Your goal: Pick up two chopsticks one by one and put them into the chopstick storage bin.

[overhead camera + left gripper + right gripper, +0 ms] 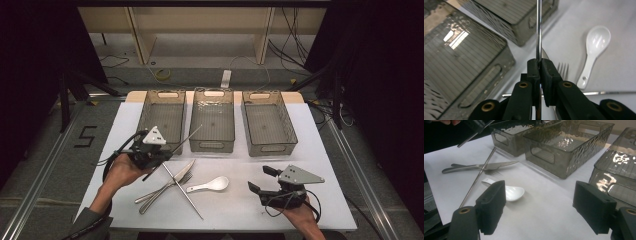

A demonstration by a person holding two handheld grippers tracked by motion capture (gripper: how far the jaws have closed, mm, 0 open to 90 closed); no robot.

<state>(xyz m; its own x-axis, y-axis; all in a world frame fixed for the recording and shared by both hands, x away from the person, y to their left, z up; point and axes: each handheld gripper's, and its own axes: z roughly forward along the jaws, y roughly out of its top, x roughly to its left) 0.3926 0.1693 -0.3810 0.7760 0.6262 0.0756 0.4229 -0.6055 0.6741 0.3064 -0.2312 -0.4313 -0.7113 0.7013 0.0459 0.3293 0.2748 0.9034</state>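
Both hands work low: left gripper (167, 150) clamps a metal chopstick (538, 30) by the baskets, right gripper (264, 179) gapes wide

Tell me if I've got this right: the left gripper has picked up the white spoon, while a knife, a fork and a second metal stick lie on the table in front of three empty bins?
Not quite. The left gripper is shut on a thin metal chopstick, as the left gripper view shows. The white spoon lies on the table in the high view, beside the knife, fork and second chopstick, before three empty bins.
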